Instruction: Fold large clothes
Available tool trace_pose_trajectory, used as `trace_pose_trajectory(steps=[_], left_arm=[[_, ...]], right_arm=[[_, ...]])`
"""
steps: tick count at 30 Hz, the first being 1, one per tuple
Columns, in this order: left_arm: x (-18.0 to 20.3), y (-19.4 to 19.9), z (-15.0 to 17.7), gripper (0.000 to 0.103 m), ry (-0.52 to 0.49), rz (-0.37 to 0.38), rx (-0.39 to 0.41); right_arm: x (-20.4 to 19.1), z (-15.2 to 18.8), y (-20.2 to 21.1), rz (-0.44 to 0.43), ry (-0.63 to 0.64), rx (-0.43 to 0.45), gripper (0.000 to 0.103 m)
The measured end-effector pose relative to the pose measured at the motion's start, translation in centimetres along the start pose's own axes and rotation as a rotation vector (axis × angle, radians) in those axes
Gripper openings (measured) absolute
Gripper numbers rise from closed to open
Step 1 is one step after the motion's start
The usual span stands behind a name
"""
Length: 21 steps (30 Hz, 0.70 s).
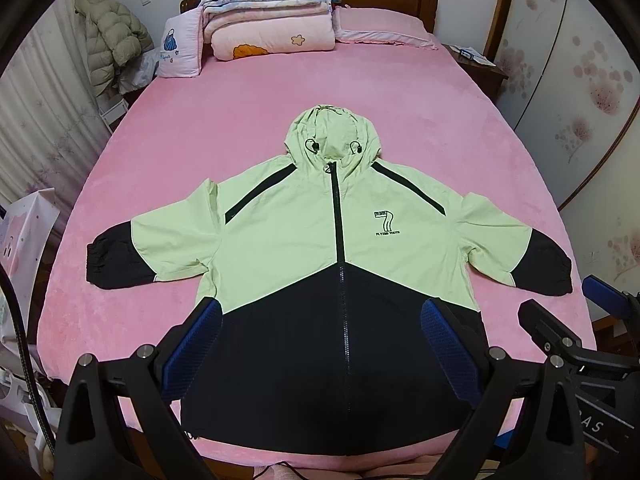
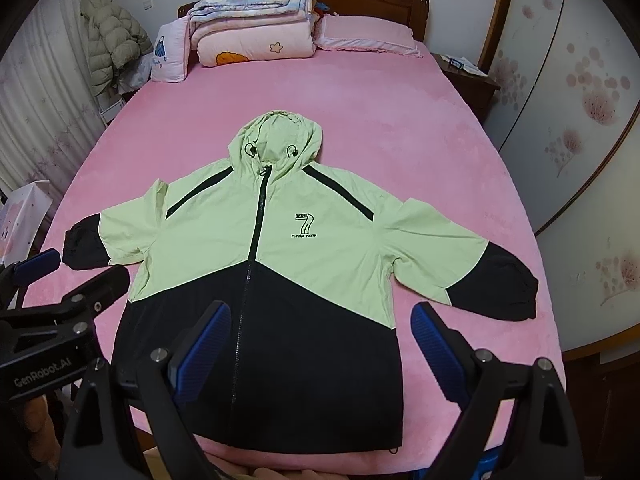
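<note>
A light green and black hooded jacket (image 1: 320, 248) lies flat, front up and zipped, on the pink bed (image 1: 224, 120), sleeves spread out, hood toward the headboard. It also shows in the right wrist view (image 2: 280, 256). My left gripper (image 1: 320, 344) is open and empty, held above the jacket's black lower part. My right gripper (image 2: 320, 344) is open and empty above the jacket's lower right side and also shows at the right edge of the left wrist view (image 1: 580, 320). The left gripper shows at the left edge of the right wrist view (image 2: 68, 280).
Folded quilts (image 1: 268, 12) and pillows (image 1: 380, 26) lie stacked at the headboard. A puffy coat (image 1: 108, 36) hangs at the left wall. A nightstand (image 1: 476, 64) stands right of the bed, beside a wardrobe (image 1: 580, 80). Bags (image 1: 24, 232) stand left of the bed.
</note>
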<state>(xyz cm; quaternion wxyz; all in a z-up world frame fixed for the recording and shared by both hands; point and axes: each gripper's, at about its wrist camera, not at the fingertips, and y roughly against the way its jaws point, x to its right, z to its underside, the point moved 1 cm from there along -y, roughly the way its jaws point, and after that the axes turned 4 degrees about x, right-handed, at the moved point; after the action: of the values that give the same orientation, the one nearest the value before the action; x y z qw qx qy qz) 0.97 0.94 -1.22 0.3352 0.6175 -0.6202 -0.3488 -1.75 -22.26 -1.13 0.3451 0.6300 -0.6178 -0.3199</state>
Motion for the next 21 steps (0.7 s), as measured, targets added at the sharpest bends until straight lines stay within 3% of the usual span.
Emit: trace_pose_trajectory(steps=[21], left_arm=[[0.0,1.5,1.8,0.099,0.027,-0.03,0.01]], right_arm=[[-0.1,0.6,1.2,-0.027,0.039,0.015,0.09]])
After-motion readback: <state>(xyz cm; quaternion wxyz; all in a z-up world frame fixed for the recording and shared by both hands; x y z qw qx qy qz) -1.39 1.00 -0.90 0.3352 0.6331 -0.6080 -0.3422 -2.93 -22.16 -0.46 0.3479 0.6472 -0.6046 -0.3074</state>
